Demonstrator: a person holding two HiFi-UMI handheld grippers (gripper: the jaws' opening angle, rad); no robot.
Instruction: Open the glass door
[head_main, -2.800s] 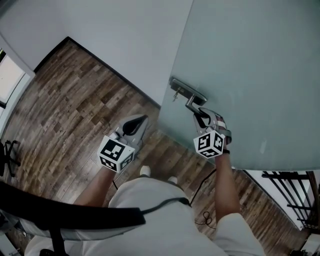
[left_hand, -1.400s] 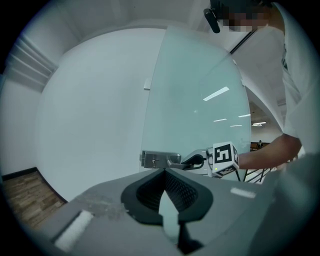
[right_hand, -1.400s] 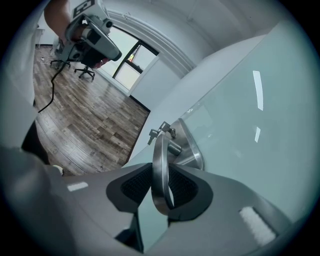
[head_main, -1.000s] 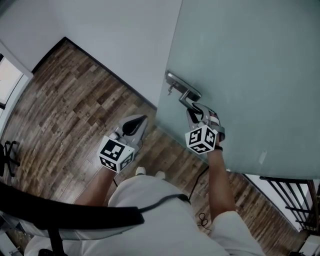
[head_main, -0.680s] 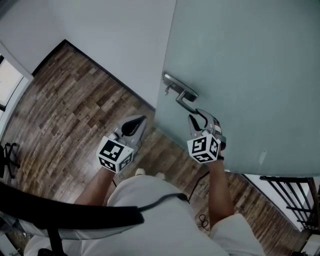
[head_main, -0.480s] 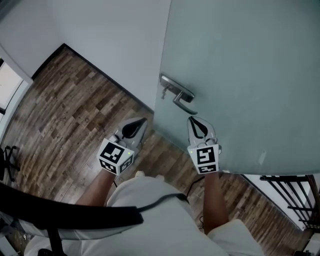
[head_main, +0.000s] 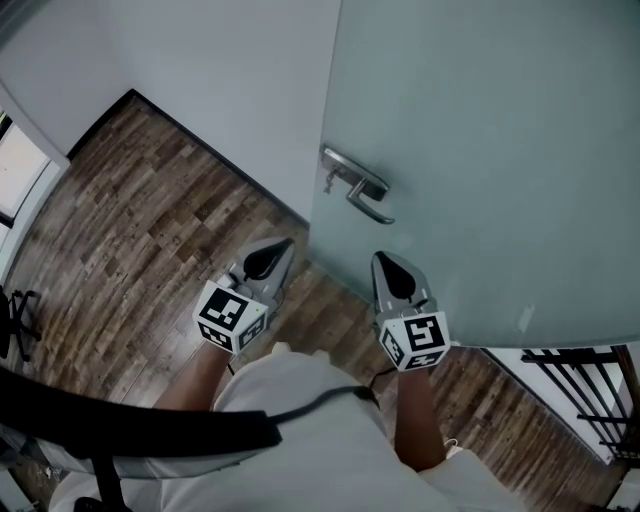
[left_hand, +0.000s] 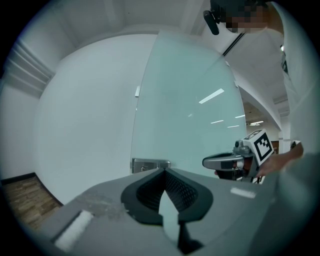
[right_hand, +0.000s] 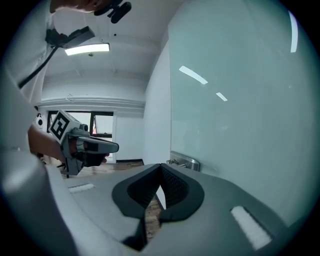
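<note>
The handle (head_main: 362, 200), a metal lever on a plate near the free edge of the glass door (head_main: 480, 150), served as the fixed mark. In the head view the right gripper (head_main: 382, 256) hung just below the handle and clear of it, tips pointing up toward the lever. The left gripper (head_main: 287, 241) sat below and to the left of the handle, off the door's edge and over the wood floor (head_main: 150, 200). Only this view showed both grippers set against the handle at once, with the white wall (head_main: 230, 70) running behind it. The left gripper view showed what the head view could not settle: that gripper's fingers were pressed tip to tip with nothing between them. The handle's plate stood just beyond those tips, and the right gripper showed out to the plate's right. The right gripper view told the same of the other tool: its jaws had just been closing and now met, holding nothing. The handle lay just past its tips to the right. Left of the handle, beyond the door's edge, that view alone took in a lit room with dark window frames.
</note>
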